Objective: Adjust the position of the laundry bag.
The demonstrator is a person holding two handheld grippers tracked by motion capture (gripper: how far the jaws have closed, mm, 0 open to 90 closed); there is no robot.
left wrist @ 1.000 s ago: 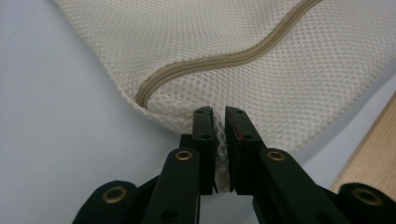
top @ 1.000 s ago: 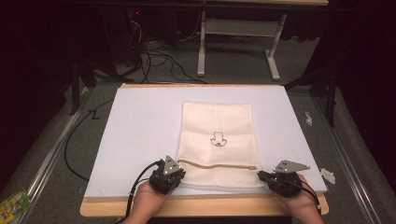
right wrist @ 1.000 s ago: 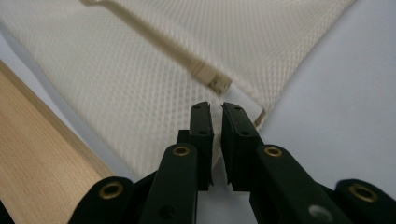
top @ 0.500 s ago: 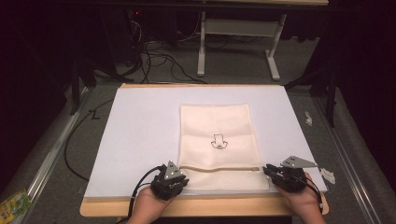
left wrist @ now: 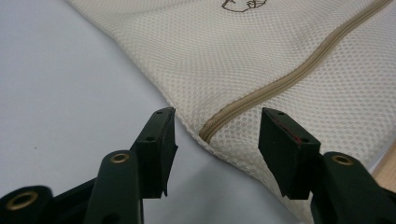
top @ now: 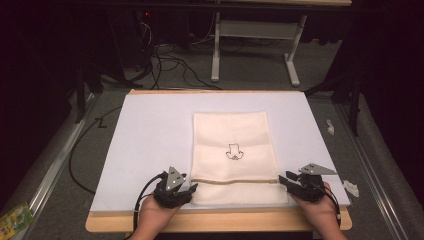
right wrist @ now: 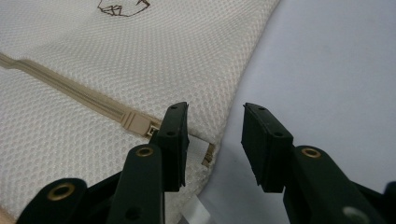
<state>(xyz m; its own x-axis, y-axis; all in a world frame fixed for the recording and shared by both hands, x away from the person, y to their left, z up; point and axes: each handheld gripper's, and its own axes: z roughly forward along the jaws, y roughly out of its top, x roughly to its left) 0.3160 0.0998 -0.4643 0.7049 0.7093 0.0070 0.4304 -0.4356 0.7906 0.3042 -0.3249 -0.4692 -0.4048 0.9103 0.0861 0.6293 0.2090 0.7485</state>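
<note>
A cream mesh bag [top: 230, 135] with a small dark drawing [top: 233, 151] lies flat on a pale mat [top: 150, 130]. A tan zipper [top: 235, 181] crosses the bag near its front edge. My left gripper [top: 191, 189] sits at the zipper's left end, open. In the left gripper view the left gripper [left wrist: 217, 122] straddles the zipper end [left wrist: 210, 131] and the bag's edge without touching. My right gripper [top: 281, 180] is open at the zipper's right end. In the right gripper view the right gripper [right wrist: 215, 114] straddles the bag's side edge, just past the zipper slider [right wrist: 135, 124].
The mat covers a wooden table whose front edge [top: 225, 221] shows between my hands. Grey floor surrounds it, with cables [top: 170, 65] and white desk legs [top: 215, 50] behind. White scraps [top: 351, 188] lie at the right, a green packet [top: 15, 217] at the bottom left.
The bag's near part has slid slightly toward me and the zipper line has straightened. Both grippers stay at the zipper's ends with only small shifts.
</note>
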